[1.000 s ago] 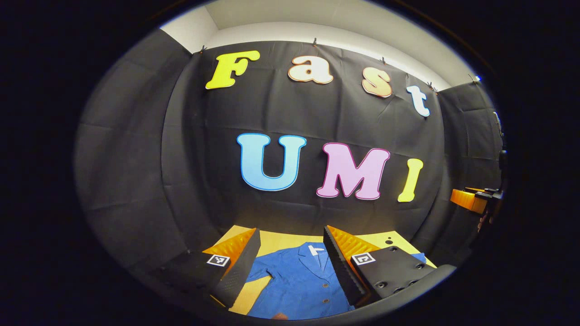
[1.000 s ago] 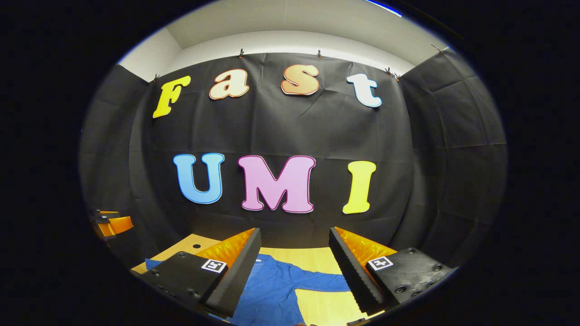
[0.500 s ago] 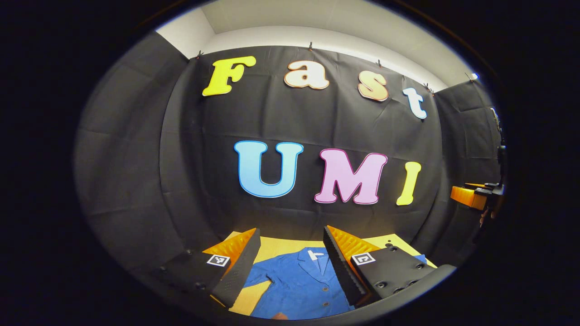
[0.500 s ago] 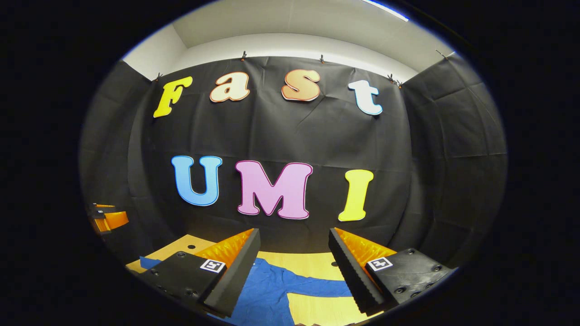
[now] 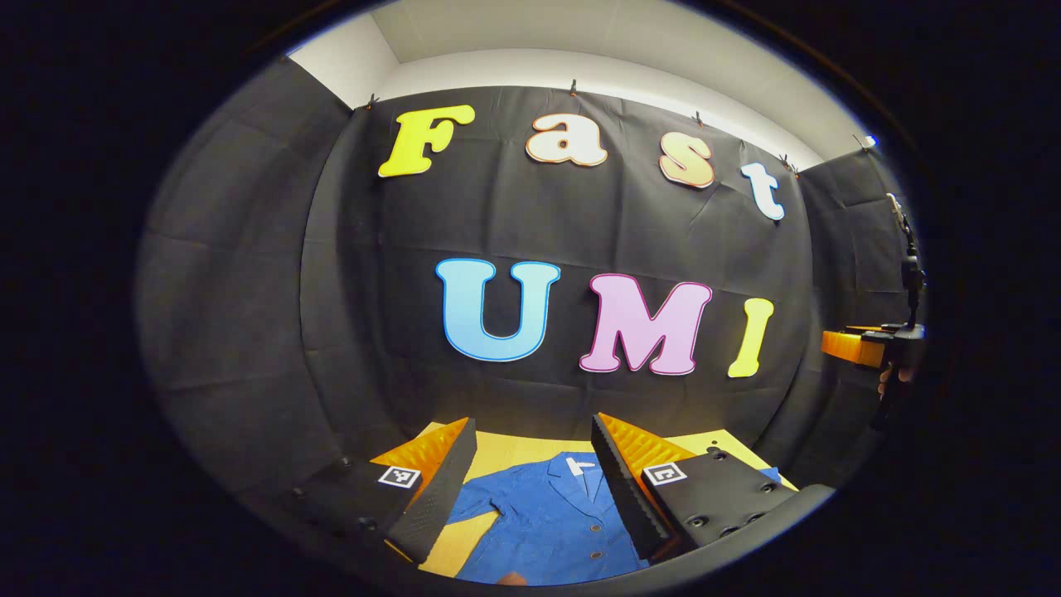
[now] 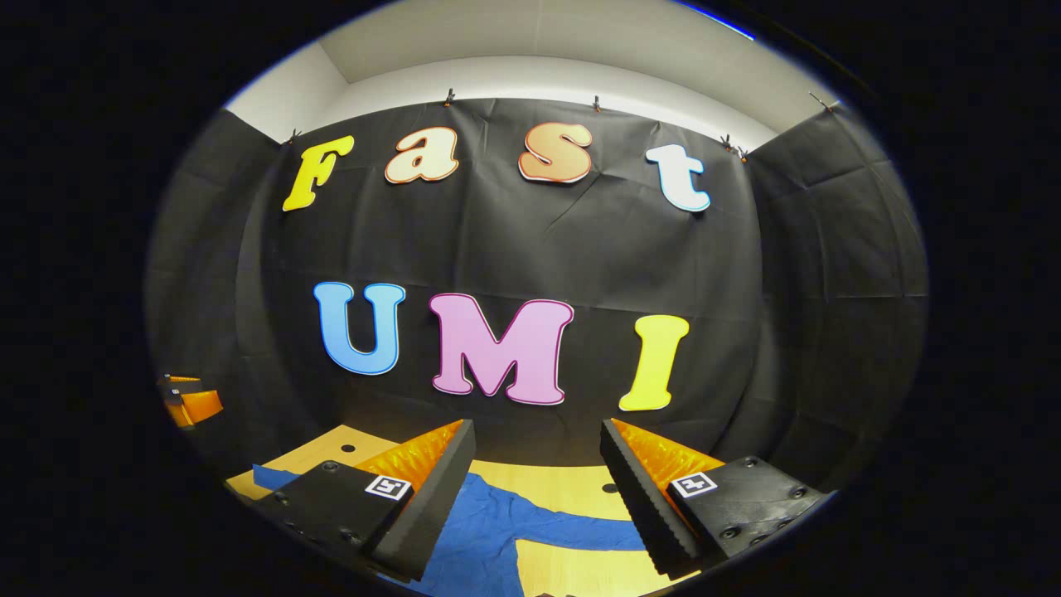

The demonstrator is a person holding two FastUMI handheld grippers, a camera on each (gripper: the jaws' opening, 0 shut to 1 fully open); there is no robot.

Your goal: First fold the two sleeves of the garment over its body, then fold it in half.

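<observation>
A blue button-up garment [image 5: 547,518] lies flat on a light wooden table [image 5: 514,444], collar toward the far wall. In the left gripper view my left gripper [image 5: 530,489] hangs open above its collar and chest, nothing between the fingers. The right gripper view has my right gripper [image 6: 539,497] open above the garment [image 6: 489,531], whose right sleeve [image 6: 580,535] stretches out sideways on the table [image 6: 564,481]. The right gripper [image 5: 866,348] also appears at the far right edge of the left gripper view. The left gripper [image 6: 189,402] sits at the left edge of the right gripper view.
The black cloth wall [image 5: 580,249] stands just behind the table's far edge and wraps both sides. A small round hole [image 6: 348,448] marks the tabletop at the left of the right gripper view.
Both views have tilted slightly; the garment sits a little lower in the right gripper view. Both grippers stay open and nothing has been taken hold of.
</observation>
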